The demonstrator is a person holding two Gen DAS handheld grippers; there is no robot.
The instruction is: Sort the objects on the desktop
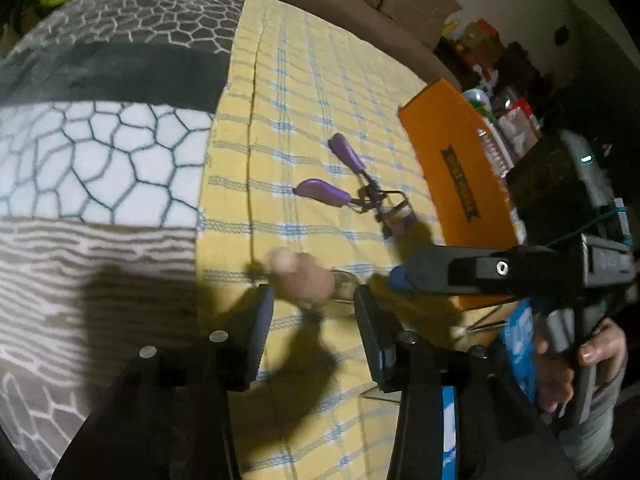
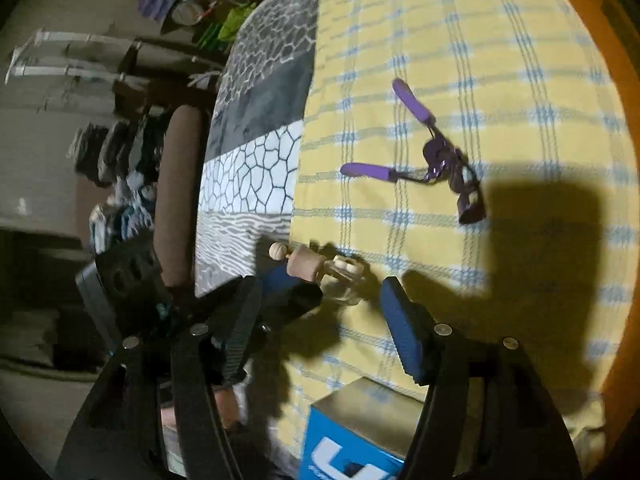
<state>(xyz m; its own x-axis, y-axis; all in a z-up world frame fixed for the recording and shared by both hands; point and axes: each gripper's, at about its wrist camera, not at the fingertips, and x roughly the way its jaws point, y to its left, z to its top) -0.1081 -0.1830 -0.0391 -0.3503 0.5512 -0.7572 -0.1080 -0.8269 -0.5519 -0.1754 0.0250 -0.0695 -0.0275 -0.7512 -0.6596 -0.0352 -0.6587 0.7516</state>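
The left gripper (image 1: pixel 314 320) stands released around a blurred, wood-capped bottle (image 1: pixel 308 276) on the yellow cloth (image 1: pixel 320 92). The right gripper (image 2: pixel 320 320) is also unclenched, tilted downward. Beyond lies a purple curler (image 1: pixel 356 188). A blue box (image 2: pixel 352 440) is cut off below.

The bottle (image 1: pixel 316 280) is motion-blurred in the left wrist view, its glass body hard to trace. Print on the orange box (image 1: pixel 452 168) is unreadable. The blue box (image 2: pixel 352 444) is cut off by the lower edge in the right wrist view. Room clutter (image 2: pixel 120 168) beyond the table is blurred beyond identification
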